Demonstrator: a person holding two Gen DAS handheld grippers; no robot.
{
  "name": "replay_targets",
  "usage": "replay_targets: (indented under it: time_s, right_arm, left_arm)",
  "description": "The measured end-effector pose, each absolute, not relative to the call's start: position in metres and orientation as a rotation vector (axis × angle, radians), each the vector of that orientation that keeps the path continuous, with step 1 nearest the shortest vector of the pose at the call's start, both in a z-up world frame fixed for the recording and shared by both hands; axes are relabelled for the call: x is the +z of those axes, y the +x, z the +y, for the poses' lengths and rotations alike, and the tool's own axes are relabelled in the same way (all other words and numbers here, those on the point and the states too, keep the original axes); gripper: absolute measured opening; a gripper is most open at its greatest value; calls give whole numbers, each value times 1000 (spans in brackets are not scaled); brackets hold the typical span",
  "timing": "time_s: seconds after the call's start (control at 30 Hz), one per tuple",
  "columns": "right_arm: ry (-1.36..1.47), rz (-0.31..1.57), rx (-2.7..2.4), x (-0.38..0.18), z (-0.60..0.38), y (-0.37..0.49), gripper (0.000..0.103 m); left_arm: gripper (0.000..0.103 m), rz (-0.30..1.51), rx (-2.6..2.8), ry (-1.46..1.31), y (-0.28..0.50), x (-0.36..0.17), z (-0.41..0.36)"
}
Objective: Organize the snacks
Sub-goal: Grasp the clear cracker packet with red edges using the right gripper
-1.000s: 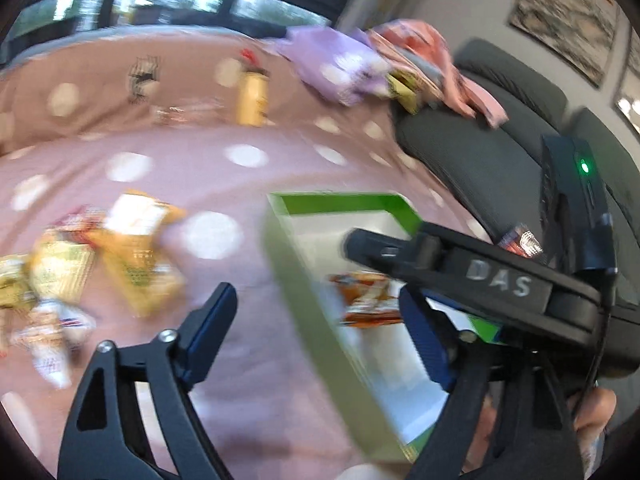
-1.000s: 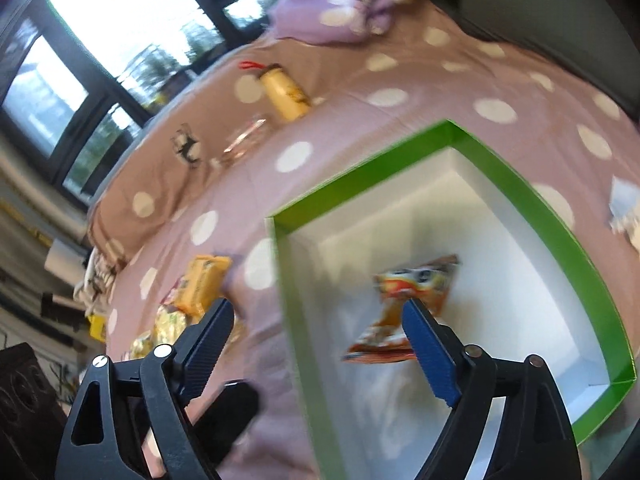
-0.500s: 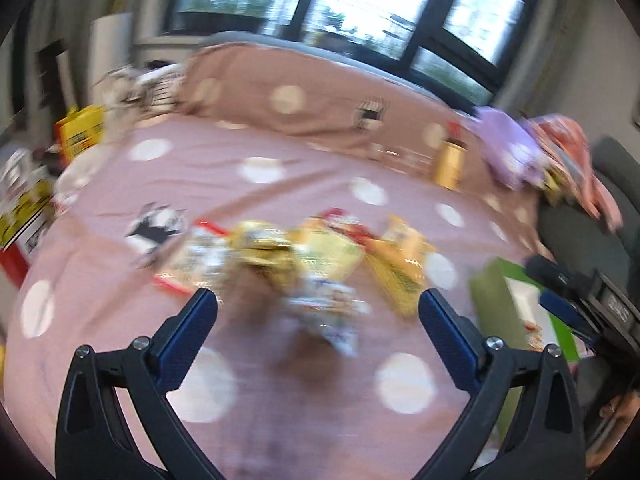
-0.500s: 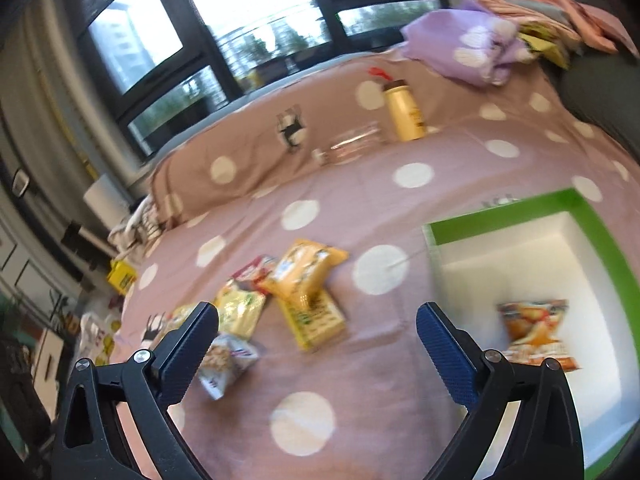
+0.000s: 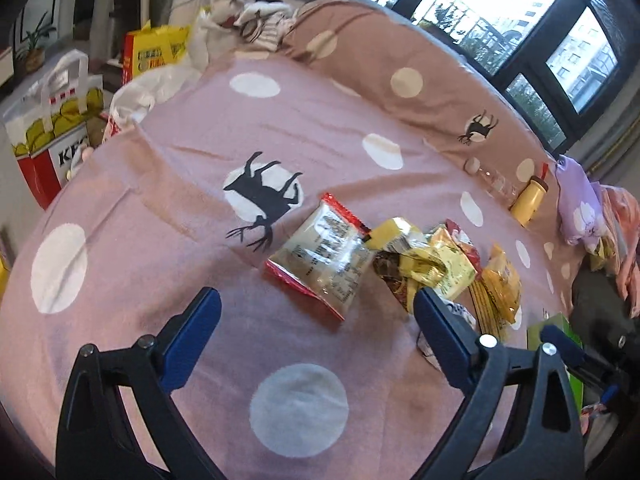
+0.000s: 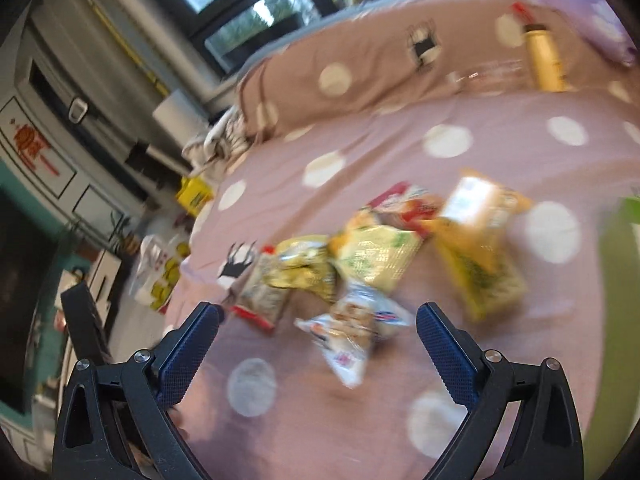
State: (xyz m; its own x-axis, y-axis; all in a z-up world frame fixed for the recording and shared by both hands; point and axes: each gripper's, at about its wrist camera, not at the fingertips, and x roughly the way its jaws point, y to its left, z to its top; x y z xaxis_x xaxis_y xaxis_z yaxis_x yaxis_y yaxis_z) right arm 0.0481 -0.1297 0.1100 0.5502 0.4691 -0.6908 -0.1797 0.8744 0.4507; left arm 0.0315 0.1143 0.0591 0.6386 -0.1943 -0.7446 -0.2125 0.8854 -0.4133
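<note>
Now the left claw (image 5: pixel 316 316), its jaws closing and empty, and the wide-open, empty right claw (image 6: pixel 318 330) hover over the snack packets (image 5: pixel 384 260) heaped beside the bedspread's deer print (image 5: pixel 262 198).

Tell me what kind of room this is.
Probably a bedroom at home: a bed with a pink dotted duvet, a brown pillow at its head, and big windows behind.

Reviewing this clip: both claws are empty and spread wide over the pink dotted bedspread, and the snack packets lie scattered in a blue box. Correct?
Not quite. The snack packets lie loose on the bedspread, not in a box; the left wrist view shows it. Both claws, left and right, are empty and spread wide.
</note>
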Motion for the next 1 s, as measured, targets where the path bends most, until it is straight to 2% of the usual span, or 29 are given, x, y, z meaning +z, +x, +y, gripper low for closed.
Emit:
replay_targets:
  time_s: [0.07,0.17,0.27,0.37,0.4,0.47,0.57,0.7,0.73,0.8,0.87,0.93,1.0]
  right_arm:
    - [324,954,455,113,-106,63,99]
    - [230,1014,582,118,-60,92,99]
    - [27,1046,614,110,-10,120,99]
    - [-149,1091,606,88,27,139,92]
    - [-177,1100,618,80,35,145,91]
    - [-197,1116,642,68,41,155,91]
    - [-216,1160,667,46,46,168,91]
    - [-266,1245,641,20,49,180,91]
    - [-263,1257,647,17,49,182,91]
    - [-249,1255,665,18,48,182,86]
    - [-229,1269,682,20,44,179,70]
    - [-220,1271,675,22,38,178,61]
    - [-187,1286,698,23,32,175,59]
  left_arm:
    - [93,928,46,-546,37,49,123]
    - [79,996,59,-601,45,36,128]
    - [70,1013,31,-667,50,31,132]
    - [62,1010,14,-731,54,29,136]
    - [56,1016,14,-745,55,28,137]
    - [51,1027,20,-759,58,25,135]
    - [47,1024,24,-767,60,25,134]
    - [27,1036,12,-799,62,19,134]
    - [25,1040,4,-809,62,18,134]
    - [17,1038,-11,-829,63,15,134]
    - [18,1045,-17,-833,66,13,131]
    - [17,1044,-14,-800,66,16,130]
    - [17,1047,-15,-763,66,19,126]
